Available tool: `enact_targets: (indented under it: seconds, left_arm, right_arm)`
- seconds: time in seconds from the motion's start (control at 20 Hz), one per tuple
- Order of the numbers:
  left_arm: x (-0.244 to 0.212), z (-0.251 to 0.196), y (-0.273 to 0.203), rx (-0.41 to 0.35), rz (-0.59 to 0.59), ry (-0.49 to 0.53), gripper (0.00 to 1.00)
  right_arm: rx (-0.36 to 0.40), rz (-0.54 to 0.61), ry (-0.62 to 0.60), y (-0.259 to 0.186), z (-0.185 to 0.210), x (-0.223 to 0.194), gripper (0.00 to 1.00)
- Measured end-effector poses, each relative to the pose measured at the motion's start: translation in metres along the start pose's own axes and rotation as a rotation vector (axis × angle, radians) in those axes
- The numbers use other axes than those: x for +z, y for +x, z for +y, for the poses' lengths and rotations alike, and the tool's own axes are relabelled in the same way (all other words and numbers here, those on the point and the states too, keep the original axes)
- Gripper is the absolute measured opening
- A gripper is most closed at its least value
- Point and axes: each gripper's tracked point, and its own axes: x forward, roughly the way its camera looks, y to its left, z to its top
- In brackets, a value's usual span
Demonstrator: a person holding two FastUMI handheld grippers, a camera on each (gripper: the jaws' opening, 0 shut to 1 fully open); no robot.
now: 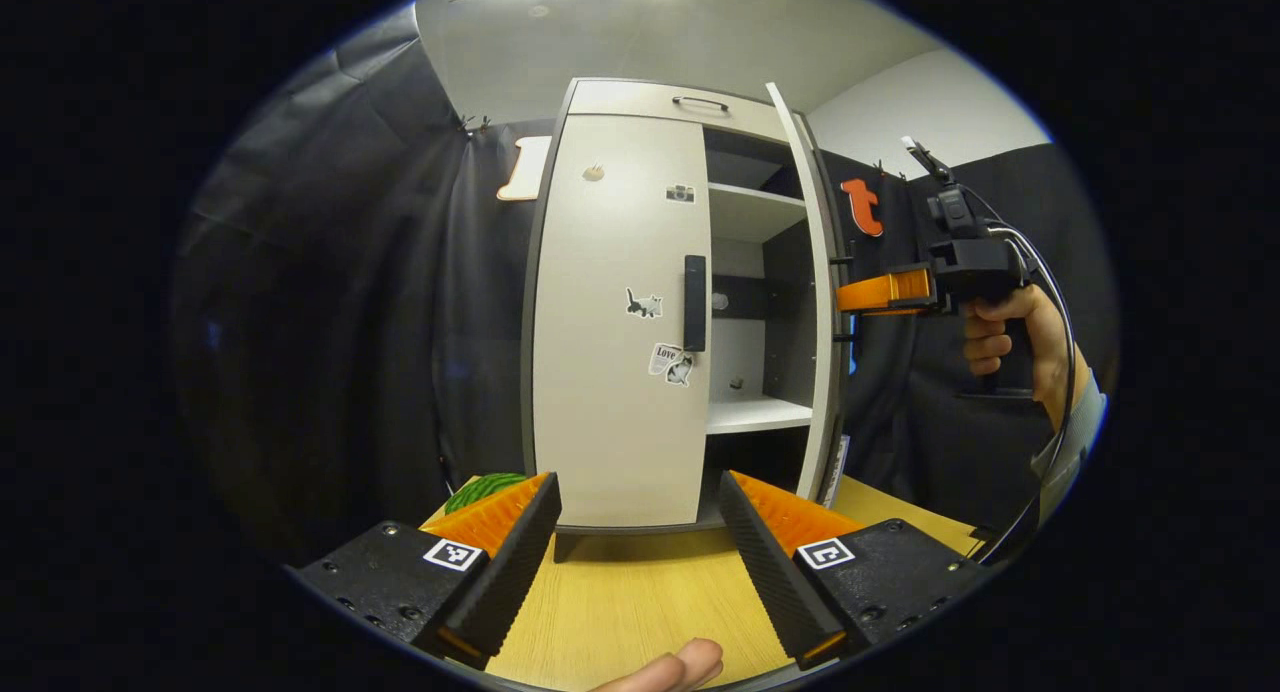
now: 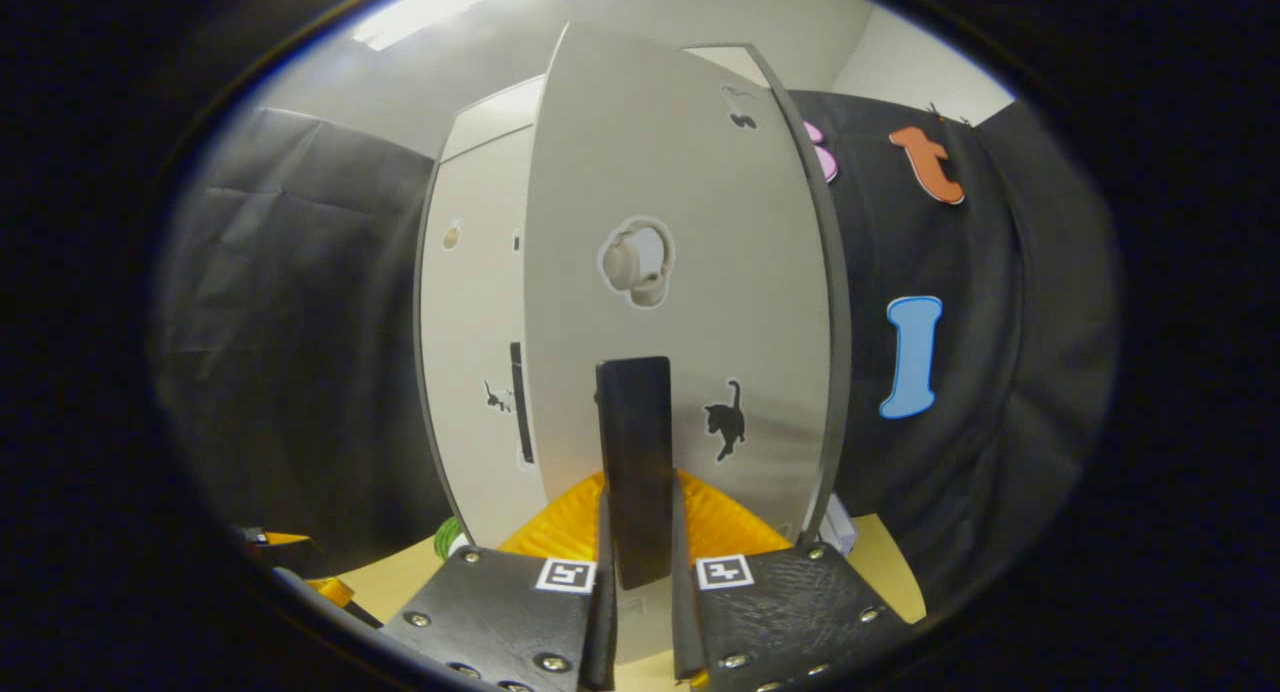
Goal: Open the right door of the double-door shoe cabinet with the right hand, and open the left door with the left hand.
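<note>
Left gripper view: shoe cabinet upright on the wooden table; long axis vertical
Left door: closed; vertical handle at its inner edge
Right door: swung outward, edge-on
Left gripper: jaws wide, level, apart from the cabinet, facing the left door
Right gripper: horizontal, held by a hand; fingers narrow, clamped on the right door handle

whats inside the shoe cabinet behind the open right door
Through the opening beside the right door, the shoe cabinet shows pale shelves against a dark back, with a small item on the lower one, too small to identify. The closed left door covers the other half.
</note>
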Motion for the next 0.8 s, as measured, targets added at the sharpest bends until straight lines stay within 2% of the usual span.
enact_targets:
  seconds: [0.05,0.1,0.25,0.3,0.35,0.6,0.8]
  left_arm:
    - [0.001,-0.001,0.0,-0.003,-0.001,0.001,0.99]
    - [0.0,-0.001,0.0,-0.004,-0.001,0.002,0.99]
    - [-0.004,-0.004,0.002,-0.005,0.01,-0.003,0.99]
    - [-0.004,-0.006,0.003,-0.005,0.014,-0.006,0.99]
    - [-0.005,-0.008,0.003,-0.01,0.019,-0.007,0.99]
    - [-0.008,-0.019,0.004,-0.041,0.024,-0.007,0.99]
    - [-0.011,-0.015,0.006,-0.026,0.036,-0.012,0.99]
  right_arm:
    - [-0.004,-0.002,0.001,0.0,0.0,0.0,0.26]
    - [-0.01,-0.005,-0.002,-0.002,-0.002,0.001,0.22]
    - [-0.035,-0.018,-0.003,-0.002,-0.008,0.003,0.22]
    - [-0.035,-0.009,0.001,-0.014,-0.008,0.008,0.17]
    - [-0.035,-0.007,0.015,-0.004,-0.007,0.002,0.16]
    - [-0.058,-0.005,-0.007,-0.008,-0.017,0.002,0.15]
    - [-0.06,-0.009,0.015,-0.008,-0.013,0.002,0.15]
